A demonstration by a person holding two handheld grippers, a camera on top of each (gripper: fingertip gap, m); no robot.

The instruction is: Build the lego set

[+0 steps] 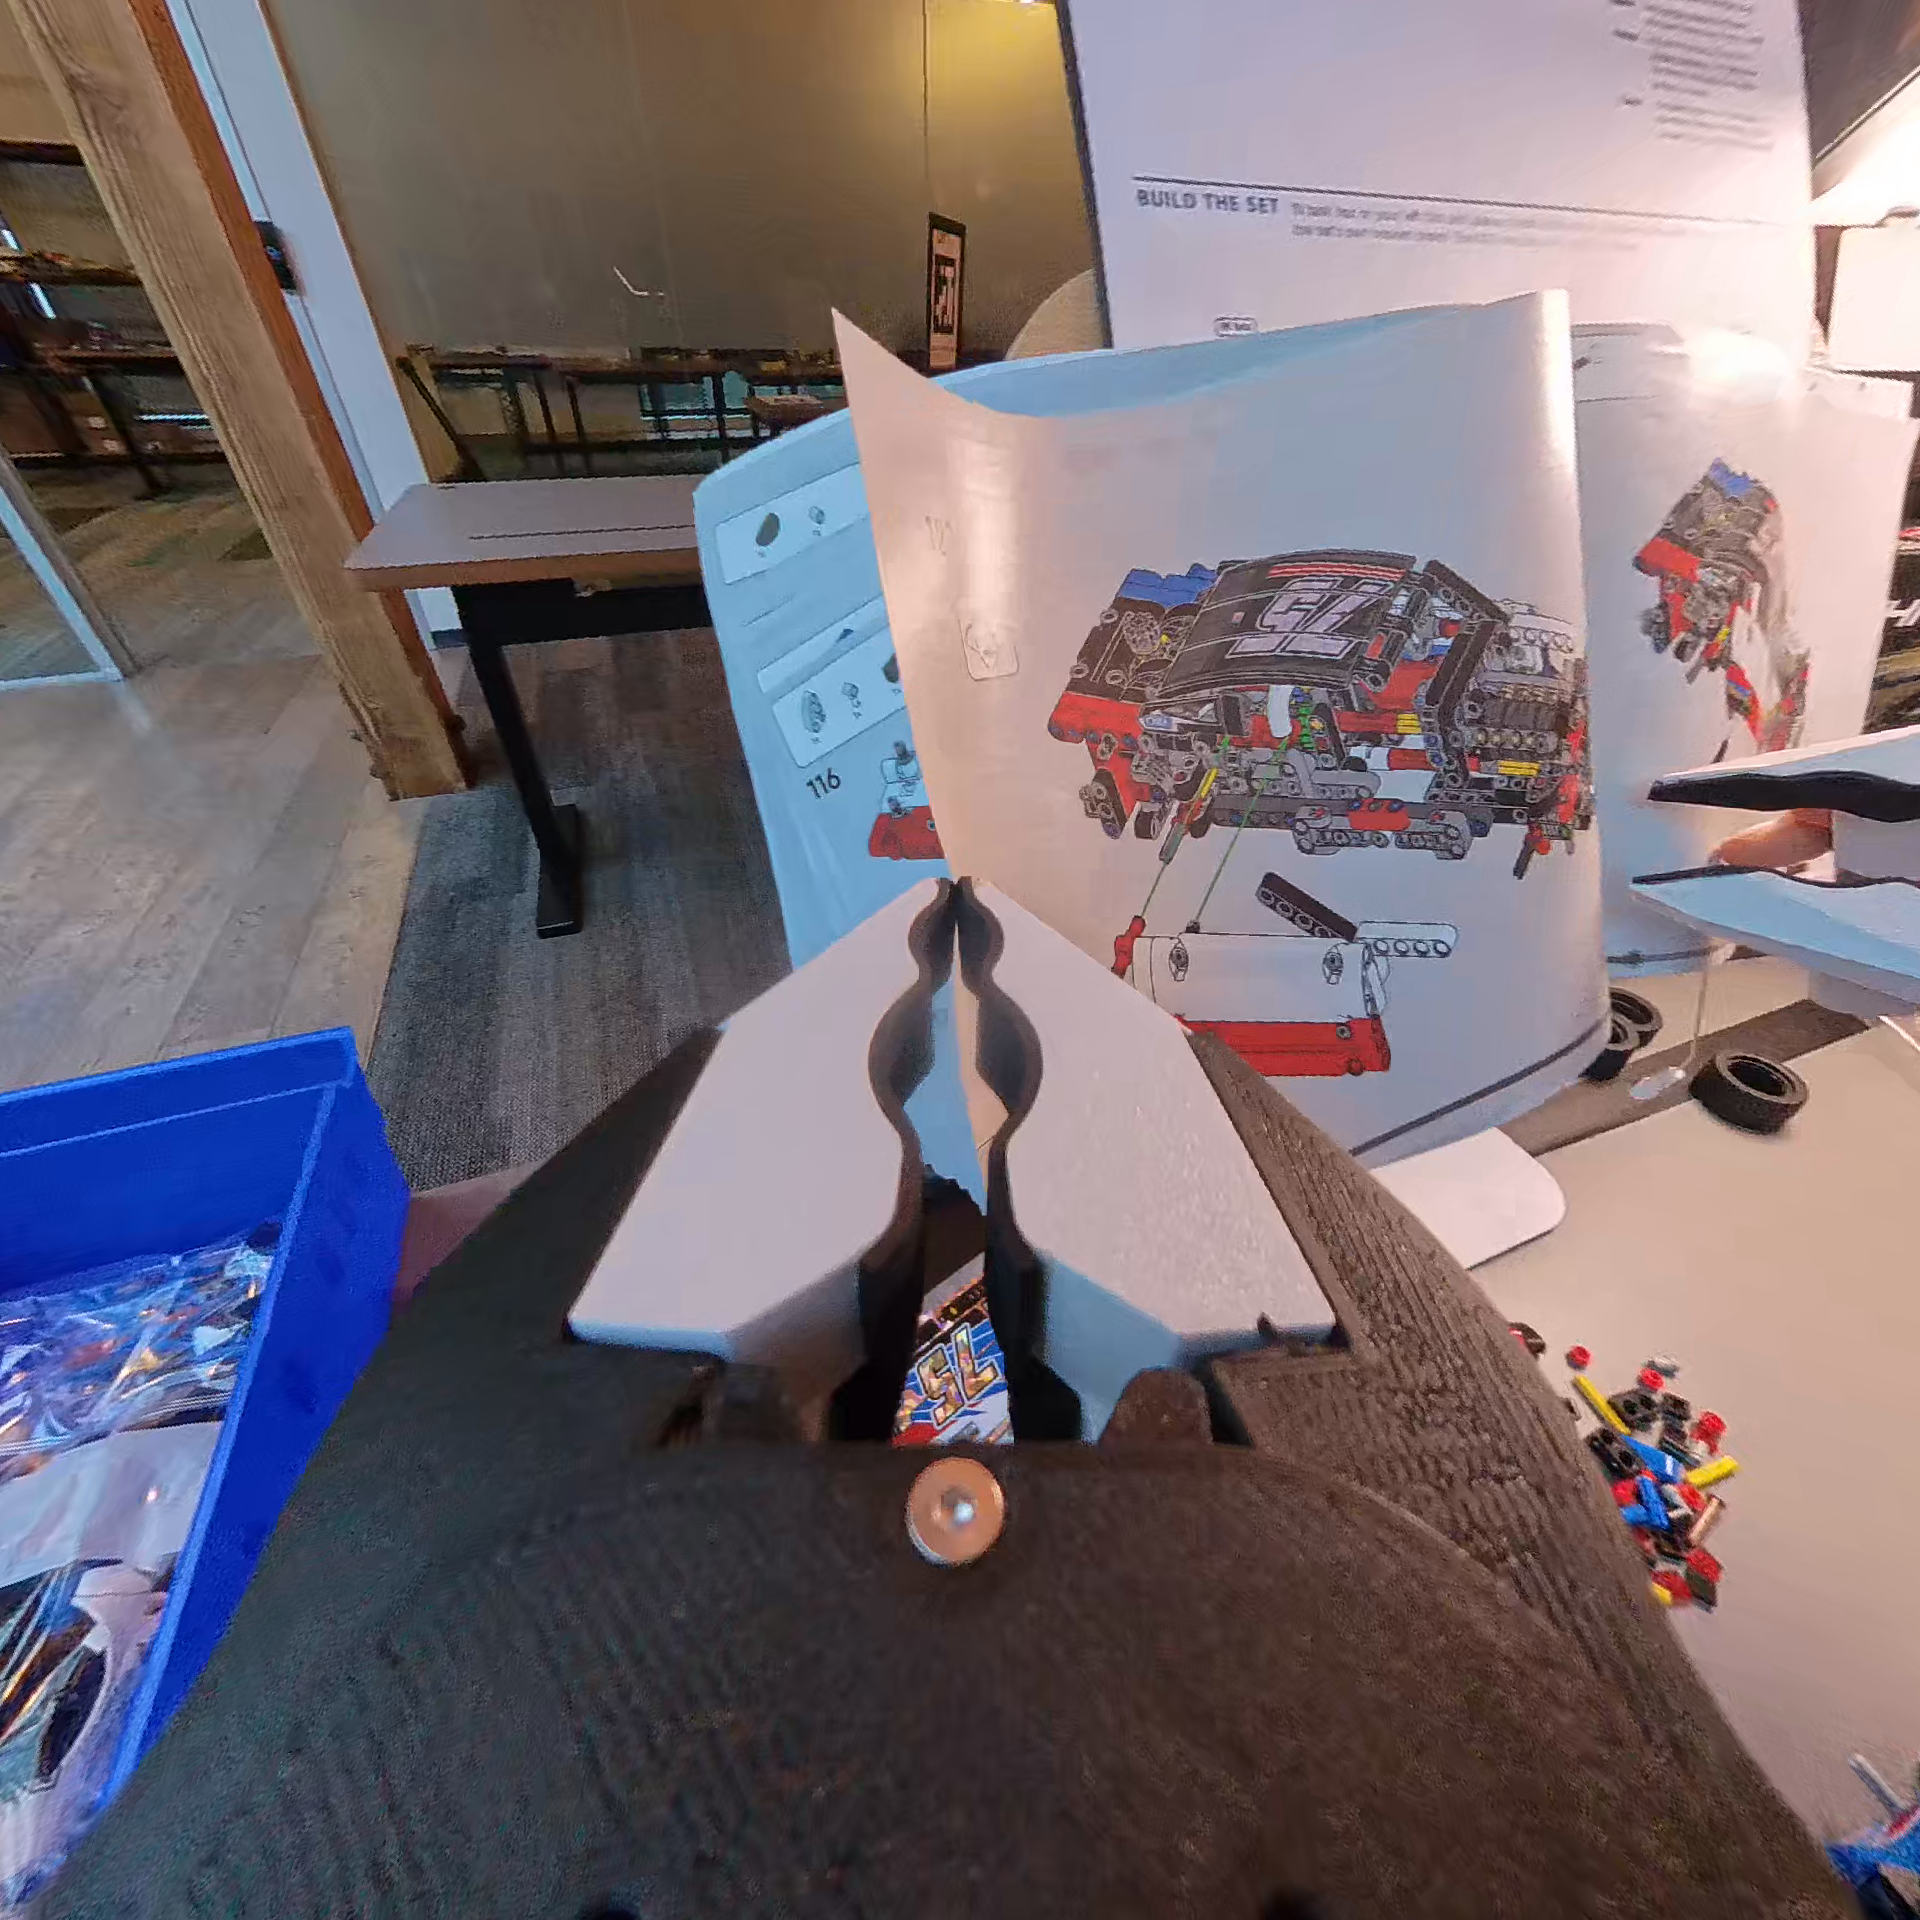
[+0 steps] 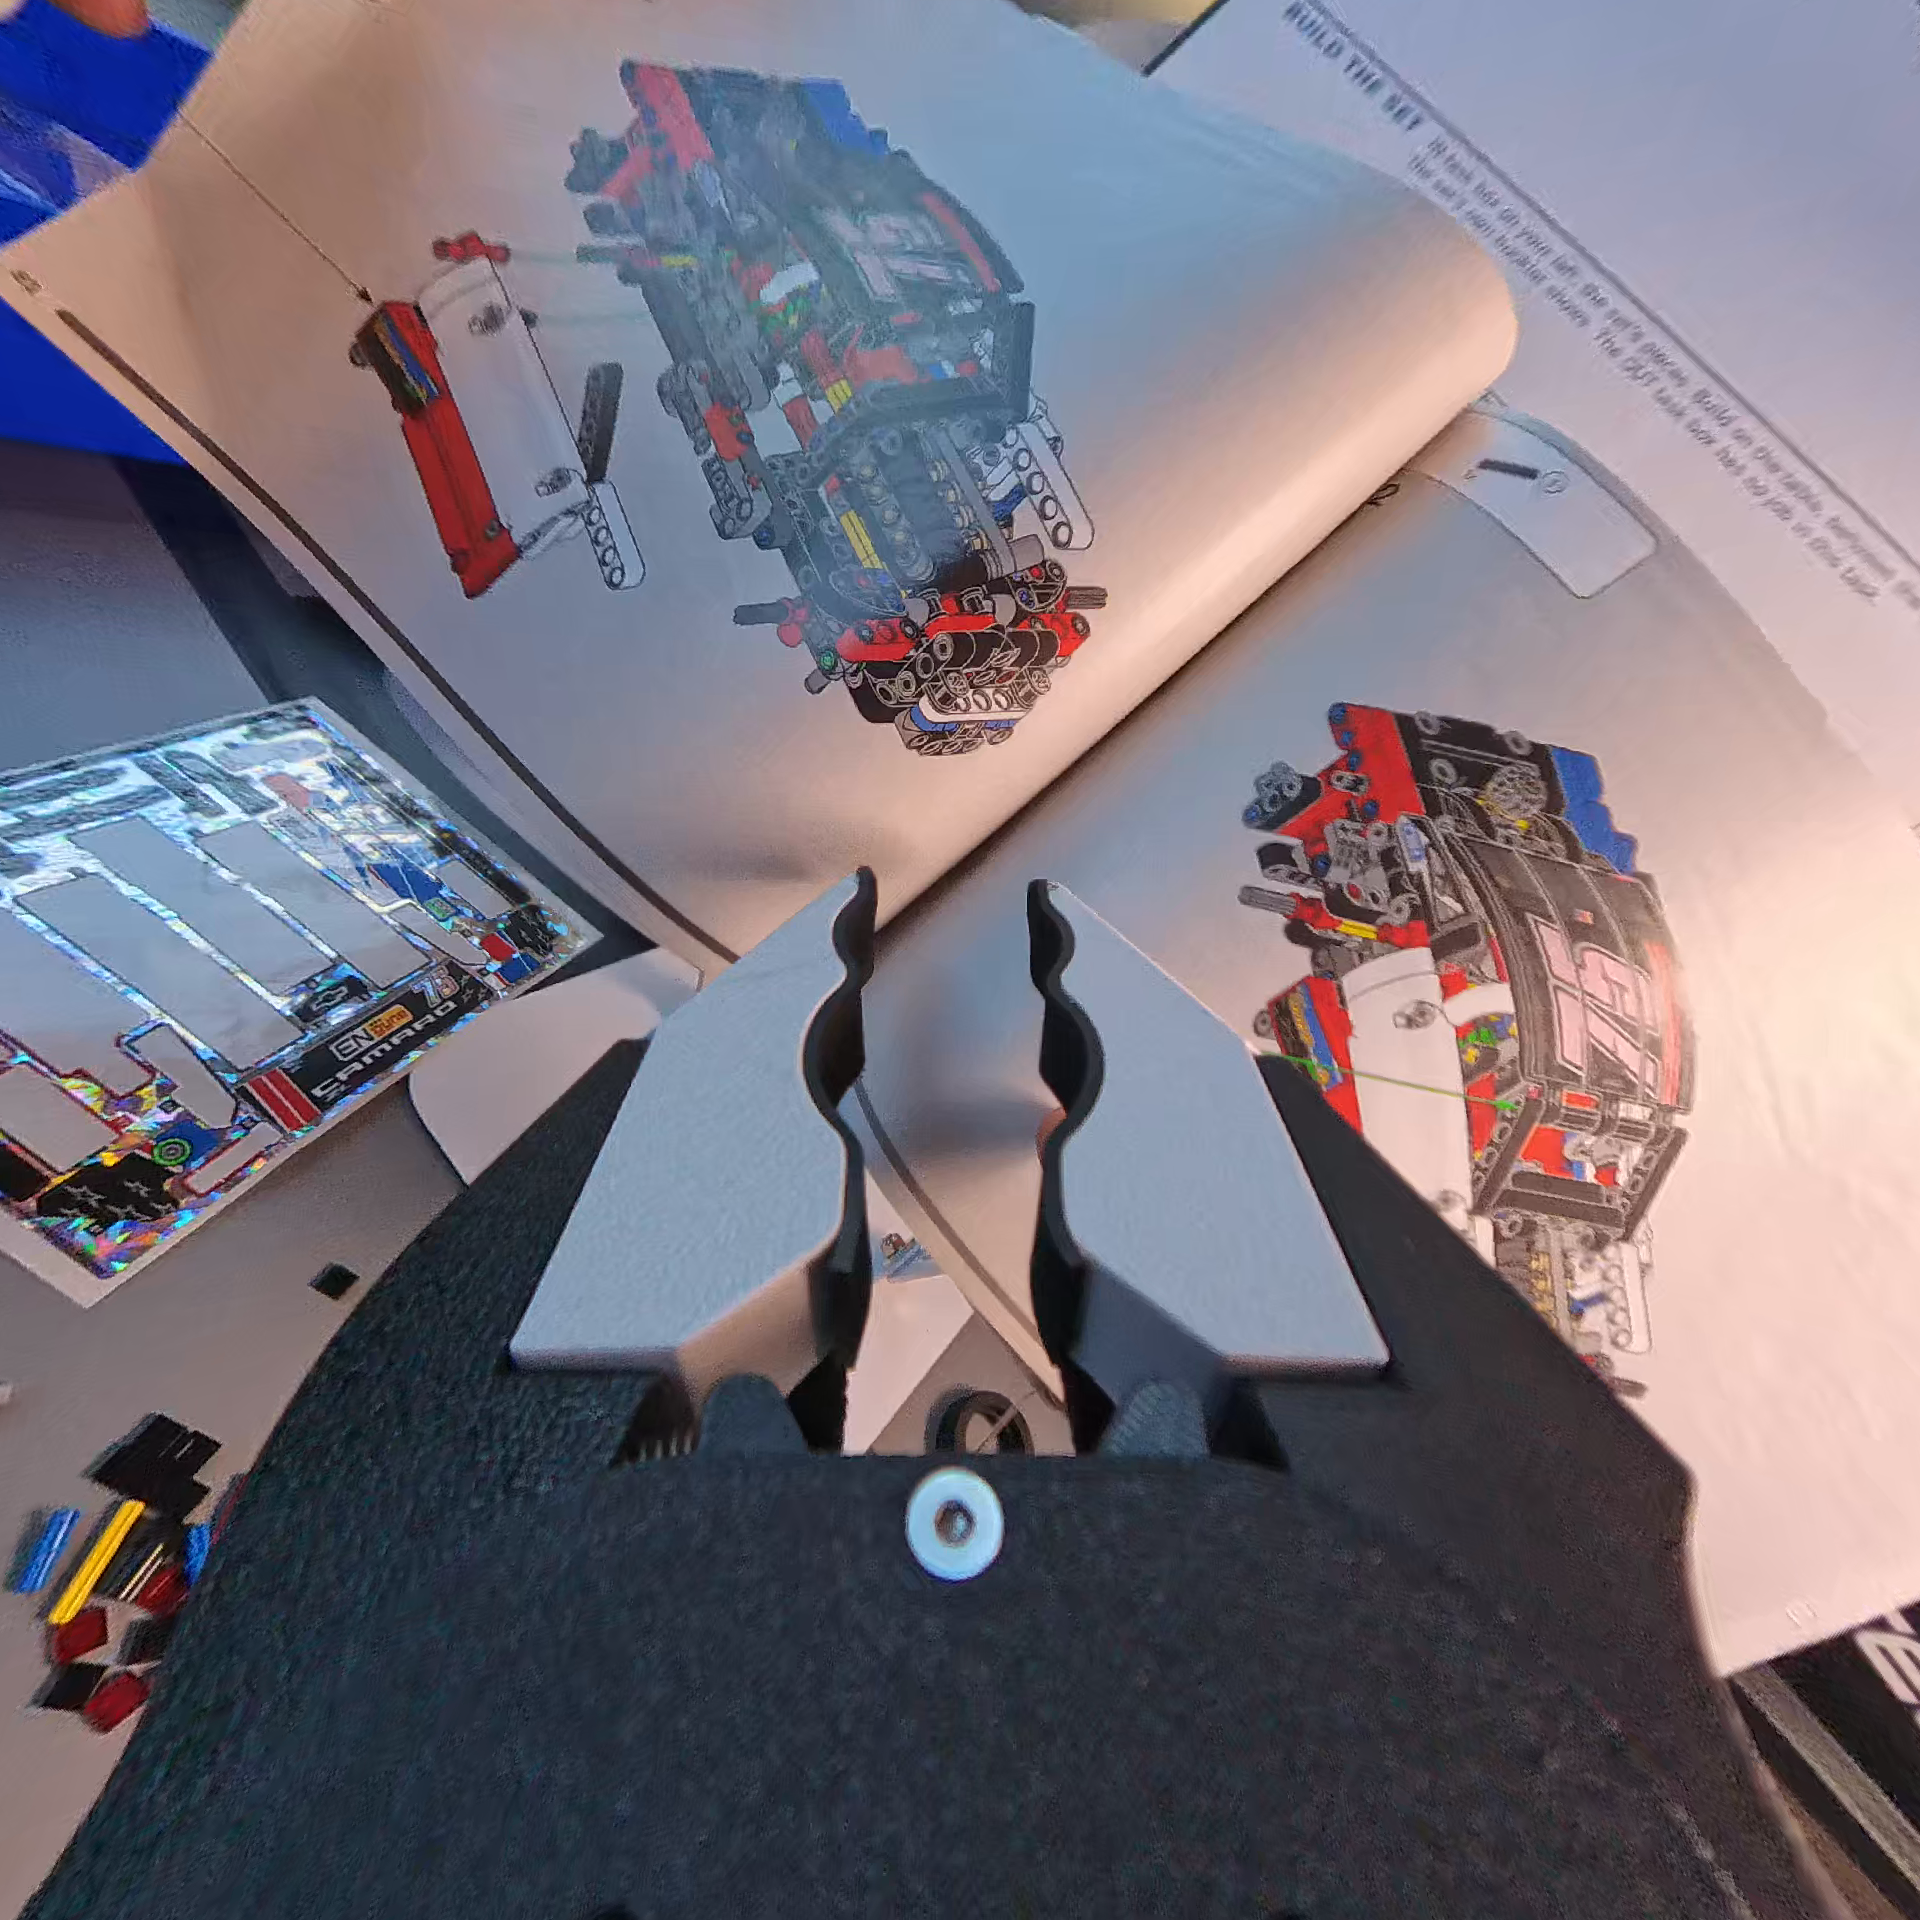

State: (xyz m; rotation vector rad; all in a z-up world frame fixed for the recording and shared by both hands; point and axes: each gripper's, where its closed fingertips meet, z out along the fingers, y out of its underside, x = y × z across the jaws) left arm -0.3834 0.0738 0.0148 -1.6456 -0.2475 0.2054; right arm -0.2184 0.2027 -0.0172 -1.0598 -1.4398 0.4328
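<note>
The left gripper (image 1: 956,888) is clamped on a page (image 1: 1247,623) of the instruction booklet, lifting it upright just ahead of its tips, probably to turn to the next step. The right gripper (image 2: 948,894) hovers with its fingers apart over the facing page (image 2: 1455,987). Loose bricks (image 1: 1662,1455) lie on the grey bench (image 1: 1766,1247) to the left gripper's right, a blue bin (image 1: 260,1195) to its left; wood flooring and a desk (image 1: 540,540) lie beyond.
</note>
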